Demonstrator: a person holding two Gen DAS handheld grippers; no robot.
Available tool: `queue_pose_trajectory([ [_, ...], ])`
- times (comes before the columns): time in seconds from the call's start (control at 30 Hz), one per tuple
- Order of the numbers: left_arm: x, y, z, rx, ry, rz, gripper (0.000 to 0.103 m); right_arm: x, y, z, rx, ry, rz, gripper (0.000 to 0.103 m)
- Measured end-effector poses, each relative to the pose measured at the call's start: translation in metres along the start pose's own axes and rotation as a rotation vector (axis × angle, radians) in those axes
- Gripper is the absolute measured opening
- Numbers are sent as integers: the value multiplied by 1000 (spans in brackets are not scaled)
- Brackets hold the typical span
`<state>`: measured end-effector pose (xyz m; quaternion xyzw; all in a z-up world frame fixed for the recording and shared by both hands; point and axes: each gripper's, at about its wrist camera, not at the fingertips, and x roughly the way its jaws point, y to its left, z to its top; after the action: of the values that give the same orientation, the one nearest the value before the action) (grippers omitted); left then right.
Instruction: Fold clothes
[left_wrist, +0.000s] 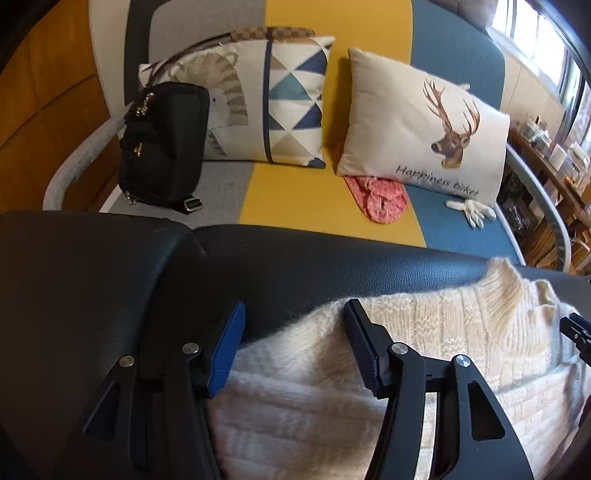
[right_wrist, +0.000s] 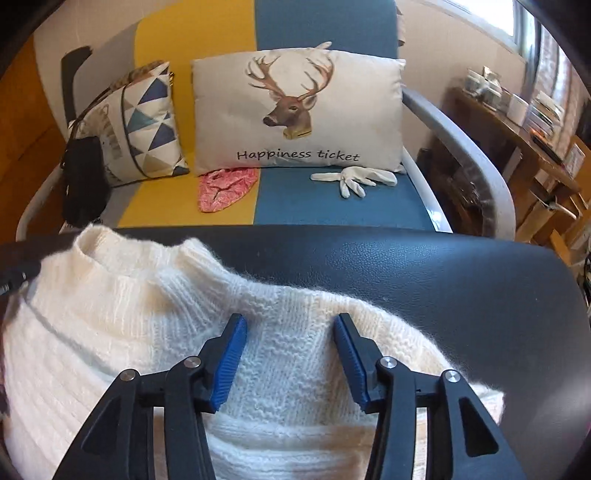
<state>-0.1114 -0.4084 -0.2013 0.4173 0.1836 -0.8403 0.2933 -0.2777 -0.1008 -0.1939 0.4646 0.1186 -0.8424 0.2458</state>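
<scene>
A cream knitted sweater (left_wrist: 424, 332) lies on a black leather surface (left_wrist: 92, 288), its ribbed collar toward the sofa. My left gripper (left_wrist: 295, 314) hovers open over the sweater's left shoulder edge, with nothing between its blue-padded fingers. In the right wrist view the same sweater (right_wrist: 129, 302) fills the lower half, collar at upper left. My right gripper (right_wrist: 290, 325) stands open above the sweater's right shoulder area, jaws wide apart, gripping nothing. The tip of the right gripper shows at the right edge of the left view; the left gripper's tip shows at the left edge of the right view.
Beyond the black surface (right_wrist: 461, 280) stands a sofa (right_wrist: 332, 206) in grey, yellow and blue. On it lie a deer cushion (right_wrist: 295, 110), a triangle-pattern cushion (left_wrist: 288, 103), a black bag (left_wrist: 162, 144), a pink cloth (right_wrist: 225, 186) and a white glove (right_wrist: 354, 179). A wooden shelf (right_wrist: 524, 122) stands right.
</scene>
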Motion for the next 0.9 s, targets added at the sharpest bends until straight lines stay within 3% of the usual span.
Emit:
queue_pose_trajectory([
  [0.13, -18, -2, -4, 20, -75, -29, 60, -20, 30, 1, -81, -76, 99, 49],
  [0.3, -1, 5, -8, 46, -6, 37, 60, -3, 84, 16, -211, -31, 190, 49],
  [0.4, 2, 12, -10, 32, 10, 46, 61, 27, 90, 19, -181, 35, 138, 50],
  [0.57, -7, 13, -12, 6, 3, 51, 62, 16, 88, 26, -125, 6, 143, 50],
  [0.67, -14, -10, -8, 59, -22, -18, 61, -3, 97, 25, -186, -47, 166, 50],
  [0.8, -21, -43, -3, 133, -51, -109, 61, 1, 89, 24, -166, -20, 86, 50],
  [0.9, -9, -71, -2, 204, -23, -98, 61, 5, 71, 18, -91, -9, 62, 50],
])
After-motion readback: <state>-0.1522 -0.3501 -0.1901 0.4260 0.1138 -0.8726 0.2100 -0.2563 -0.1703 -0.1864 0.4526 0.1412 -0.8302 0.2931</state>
